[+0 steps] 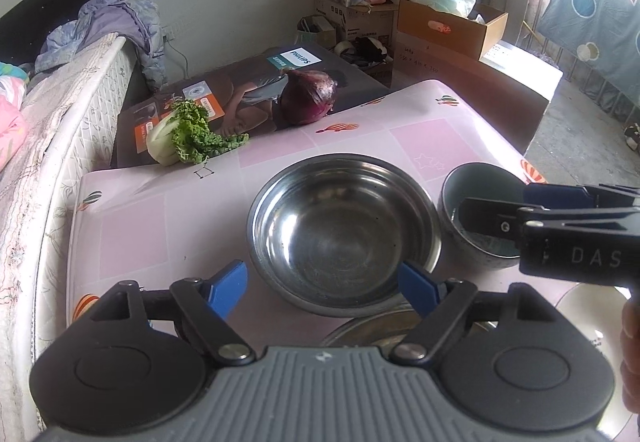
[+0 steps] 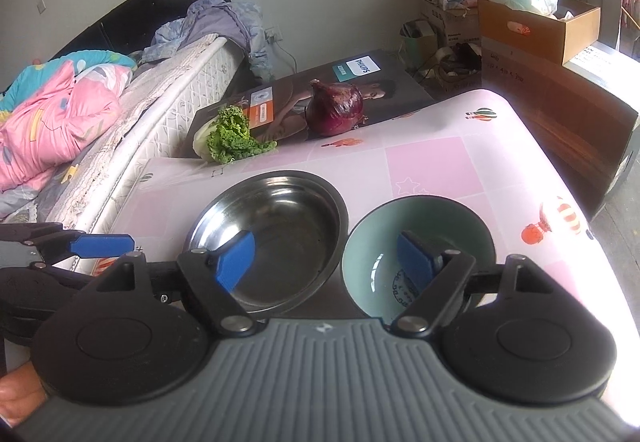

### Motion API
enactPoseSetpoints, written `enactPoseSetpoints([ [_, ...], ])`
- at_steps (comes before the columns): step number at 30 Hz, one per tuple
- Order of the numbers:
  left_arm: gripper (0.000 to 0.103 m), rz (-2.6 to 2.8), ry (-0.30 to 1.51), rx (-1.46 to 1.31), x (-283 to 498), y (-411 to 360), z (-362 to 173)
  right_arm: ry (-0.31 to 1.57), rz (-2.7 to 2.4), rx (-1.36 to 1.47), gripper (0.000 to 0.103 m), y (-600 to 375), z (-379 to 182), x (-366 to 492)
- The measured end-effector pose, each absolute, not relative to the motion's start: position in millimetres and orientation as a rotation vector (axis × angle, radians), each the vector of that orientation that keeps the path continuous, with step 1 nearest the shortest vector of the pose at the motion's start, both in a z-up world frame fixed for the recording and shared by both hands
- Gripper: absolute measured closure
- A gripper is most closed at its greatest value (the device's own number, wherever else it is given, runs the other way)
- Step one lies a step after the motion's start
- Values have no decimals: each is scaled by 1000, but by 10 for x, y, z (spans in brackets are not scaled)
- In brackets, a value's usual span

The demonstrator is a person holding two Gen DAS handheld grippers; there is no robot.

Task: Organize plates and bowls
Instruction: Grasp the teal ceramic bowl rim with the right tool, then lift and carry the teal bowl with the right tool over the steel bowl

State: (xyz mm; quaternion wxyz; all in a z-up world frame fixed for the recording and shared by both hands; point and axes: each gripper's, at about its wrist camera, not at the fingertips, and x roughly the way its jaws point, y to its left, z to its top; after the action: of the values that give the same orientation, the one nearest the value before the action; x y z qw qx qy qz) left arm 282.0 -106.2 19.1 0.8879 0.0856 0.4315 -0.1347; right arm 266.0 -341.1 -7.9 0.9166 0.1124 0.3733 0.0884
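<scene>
A steel bowl (image 1: 344, 230) sits mid-table on the pink tablecloth, also in the right wrist view (image 2: 276, 234). A dark bowl with a pale green inside (image 1: 476, 218) stands right of it, also in the right wrist view (image 2: 416, 258). My left gripper (image 1: 324, 290) is open and empty, just before the steel bowl's near rim. My right gripper (image 2: 326, 262) is open and empty, hovering over the gap between the two bowls; from the left wrist view its body (image 1: 576, 230) covers the green bowl's right side. A second steel dish (image 1: 372, 326) and a white plate (image 1: 592, 322) lie near the front edge.
A cabbage (image 1: 188, 138) and a red onion (image 1: 310, 96) sit on a Philips box (image 1: 240, 98) at the table's far edge. A bed (image 2: 120, 130) runs along the left. Cardboard boxes (image 1: 448, 26) stand at the back right.
</scene>
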Motion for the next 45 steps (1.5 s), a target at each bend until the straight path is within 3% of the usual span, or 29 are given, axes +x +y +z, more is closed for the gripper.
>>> enactPoseSetpoints([
  [15,15,-448,895,99,2588,-1392,225,770,128,307,24,-4087,90,2184],
  [21,26,-491,924,101,2693,-1590,129,793,123,343,24,-4323,-61,2267],
  [26,44,-522,996,73,2882,-1727,-3,830,144,396,40,-4457,-295,2468],
  [30,66,-518,1026,86,2979,-1824,-70,855,161,429,53,-4526,-466,2628],
  [37,89,-488,1063,123,3082,-2008,-158,899,171,476,80,-4616,-695,2871],
  [41,92,-473,1080,111,3122,-2039,-195,914,174,475,89,-4659,-780,2954],
  [45,92,-466,1080,99,3156,-2063,-184,920,192,461,89,-4672,-799,2993],
])
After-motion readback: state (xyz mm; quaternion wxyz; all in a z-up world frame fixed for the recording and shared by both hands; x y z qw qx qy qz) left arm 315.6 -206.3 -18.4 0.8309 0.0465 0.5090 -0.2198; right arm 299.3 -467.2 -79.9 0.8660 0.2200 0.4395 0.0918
